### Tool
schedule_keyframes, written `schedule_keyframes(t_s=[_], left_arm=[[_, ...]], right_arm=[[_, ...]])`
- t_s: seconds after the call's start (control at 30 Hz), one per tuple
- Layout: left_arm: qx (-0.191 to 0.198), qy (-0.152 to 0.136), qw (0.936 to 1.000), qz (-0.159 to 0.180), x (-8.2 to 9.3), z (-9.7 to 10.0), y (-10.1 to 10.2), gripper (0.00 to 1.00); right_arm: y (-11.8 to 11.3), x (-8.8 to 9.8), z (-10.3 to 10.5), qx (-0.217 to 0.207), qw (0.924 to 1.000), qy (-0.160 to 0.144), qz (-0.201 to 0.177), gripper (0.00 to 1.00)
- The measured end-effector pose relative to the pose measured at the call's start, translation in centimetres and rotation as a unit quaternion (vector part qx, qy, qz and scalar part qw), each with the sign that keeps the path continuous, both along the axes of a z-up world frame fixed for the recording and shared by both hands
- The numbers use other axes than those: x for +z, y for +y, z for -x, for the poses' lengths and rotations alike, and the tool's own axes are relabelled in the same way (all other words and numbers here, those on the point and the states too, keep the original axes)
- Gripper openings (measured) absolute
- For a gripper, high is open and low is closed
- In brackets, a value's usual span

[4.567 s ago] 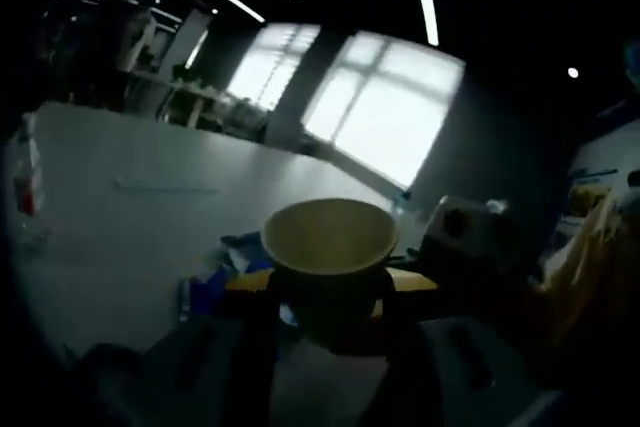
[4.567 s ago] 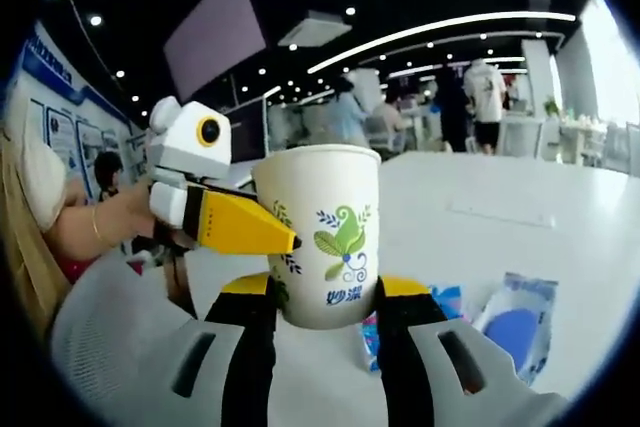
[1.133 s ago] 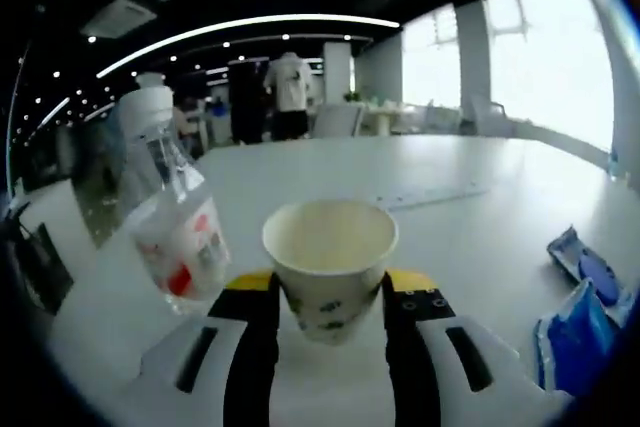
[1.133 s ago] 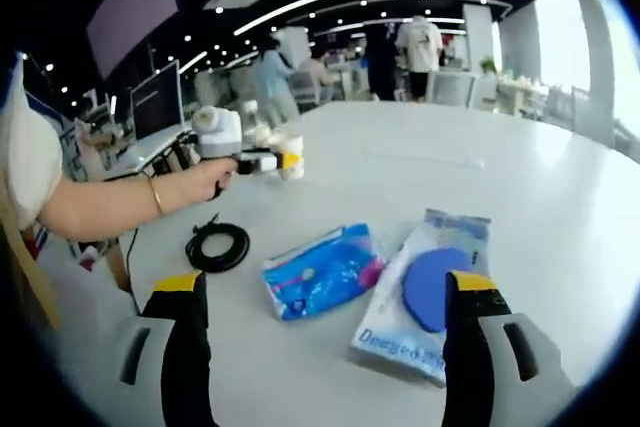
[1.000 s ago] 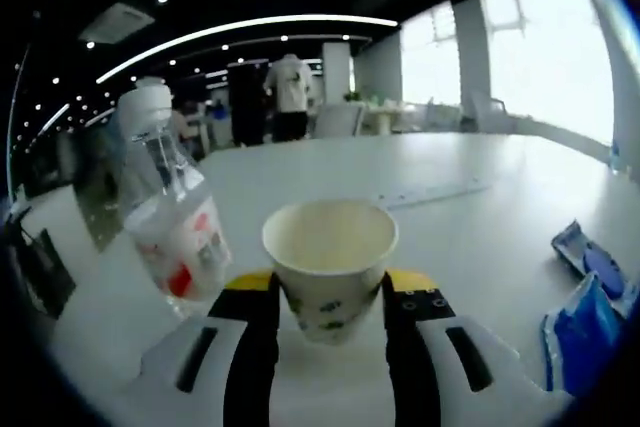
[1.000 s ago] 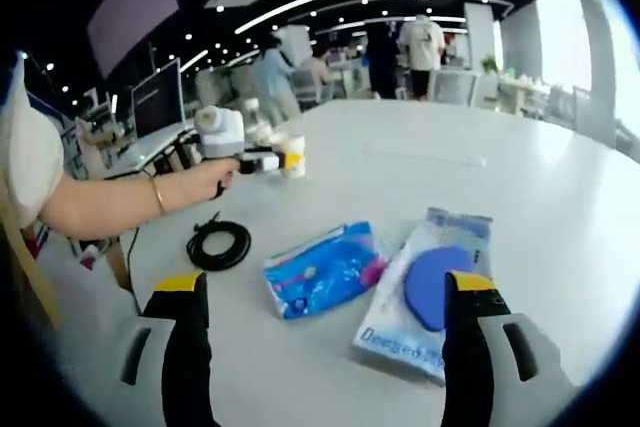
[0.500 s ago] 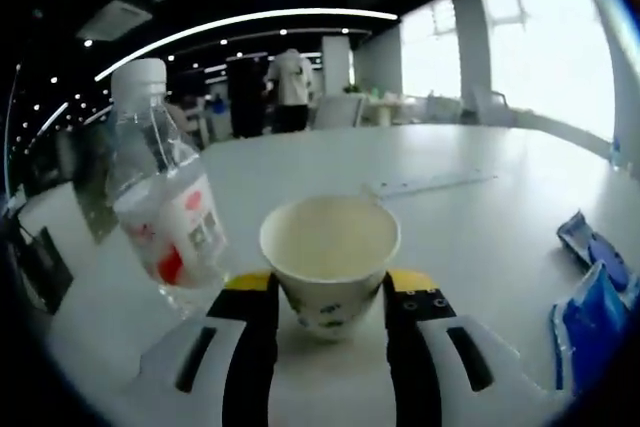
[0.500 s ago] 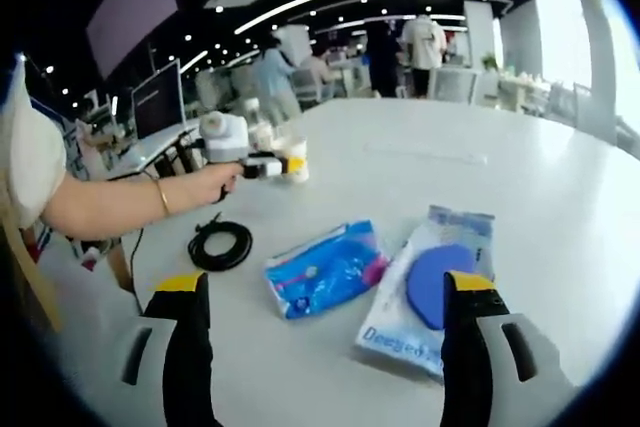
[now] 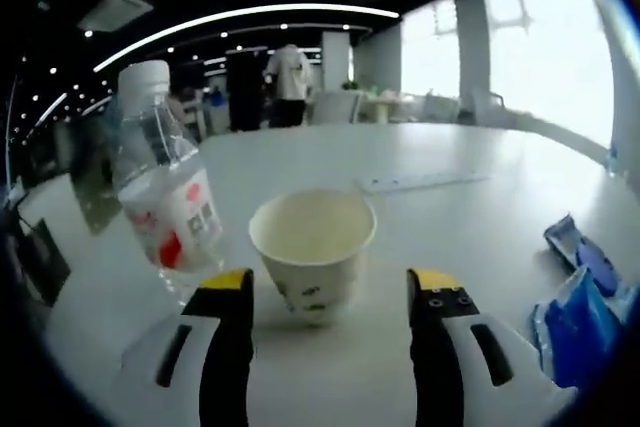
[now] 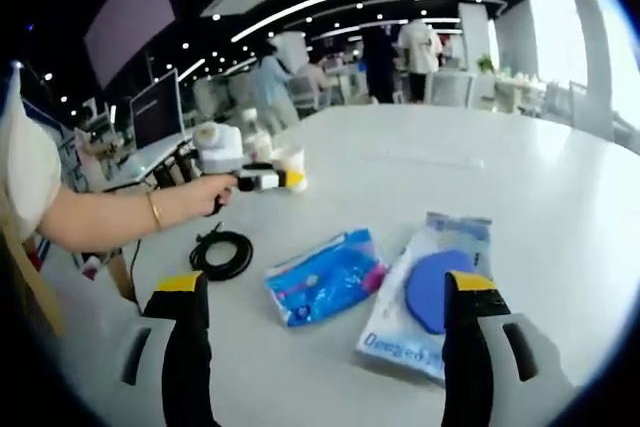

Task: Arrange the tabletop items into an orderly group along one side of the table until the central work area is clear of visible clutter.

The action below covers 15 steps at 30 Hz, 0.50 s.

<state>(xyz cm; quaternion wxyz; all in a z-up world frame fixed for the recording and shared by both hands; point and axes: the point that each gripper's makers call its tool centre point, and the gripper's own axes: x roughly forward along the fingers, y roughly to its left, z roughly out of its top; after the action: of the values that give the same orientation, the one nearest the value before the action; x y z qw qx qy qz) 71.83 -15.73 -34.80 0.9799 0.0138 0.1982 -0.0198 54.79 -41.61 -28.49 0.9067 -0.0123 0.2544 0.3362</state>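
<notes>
bottle (image 9: 165, 197) beside cup (image 9: 311, 252), packets (image 10: 325, 275) centre

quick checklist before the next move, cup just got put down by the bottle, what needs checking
1. Left tool open and off the cup: ok, a gap shows on both sides.
2. Cup upright on the table: ok.
3. Cup grouped with the bottle: ok, they stand side by side; whether they touch, cannot tell.
4. Right tool free for the next pick: ok, open, nothing between its jaws.
5. Middle of the table cleared: not ok, the blue packet, the white pouch and the black cable still lie there.
6. Path to the blue packet: ok, it lies straight ahead between the right tool's jaws.
</notes>
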Motion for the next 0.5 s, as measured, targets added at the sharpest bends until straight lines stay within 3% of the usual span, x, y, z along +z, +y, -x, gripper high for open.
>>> schedule_keyframes(t_s=[0.17,0.43,0.5], left_arm=[[-0.006,-0.008,0.9999,-0.013,1.2,1.7,-0.3,0.70],[-0.019,-0.001,0.9998,-0.002,2.2,3.8,-0.5,0.85],[-0.021,-0.007,0.9994,0.027,2.8,4.2,-0.8,0.88]], right_arm=[[-0.4,1.2,-0.6,-0.023,0.9993,-0.013,-0.025,0.99],[-1.1,1.7,-0.9,-0.046,0.9982,-0.017,-0.035,0.99],[-1.1,2.0,-1.0,-0.051,0.9976,-0.018,-0.044,0.99]])
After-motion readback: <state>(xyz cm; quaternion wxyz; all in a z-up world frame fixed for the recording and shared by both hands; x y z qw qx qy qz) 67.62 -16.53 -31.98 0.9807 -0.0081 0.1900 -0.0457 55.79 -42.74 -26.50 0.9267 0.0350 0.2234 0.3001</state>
